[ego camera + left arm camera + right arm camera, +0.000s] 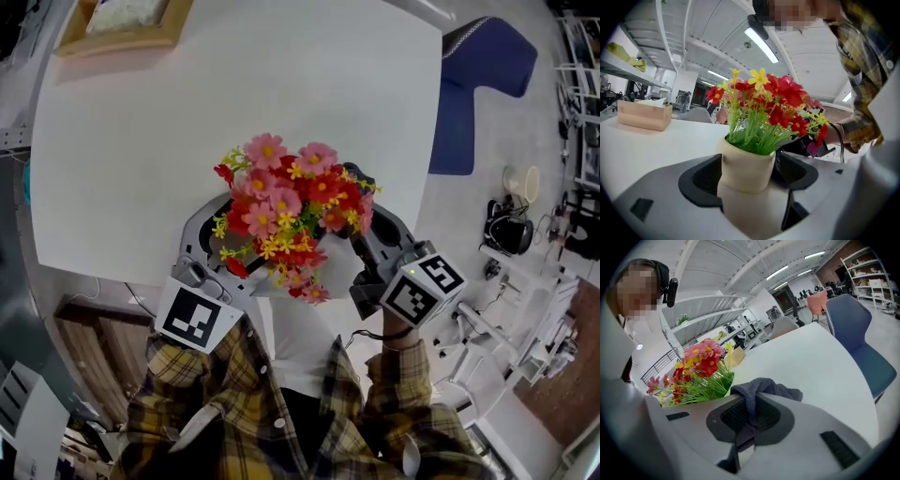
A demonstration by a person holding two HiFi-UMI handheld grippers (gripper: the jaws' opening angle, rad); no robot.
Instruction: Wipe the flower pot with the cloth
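Observation:
A cream flower pot (746, 169) with red, pink and yellow artificial flowers (286, 217) is near the front edge of the white table (169, 131). My left gripper (747, 180) stands open around the pot, one jaw on each side of its body, the pads not pressing on it. In the head view the left gripper (223, 242) is at the pot's left, partly hidden under the blooms. My right gripper (749, 417) is shut on a dark grey cloth (764, 389), bunched over its jaws. It hangs just right of the flowers (698, 369). Whether the cloth touches the pot is hidden.
A wooden tissue box (122, 23) stands at the table's far left, also in the left gripper view as a tan box (644, 116). A blue chair (480, 80) stands beyond the table's right edge. The person's plaid sleeves are close behind both grippers.

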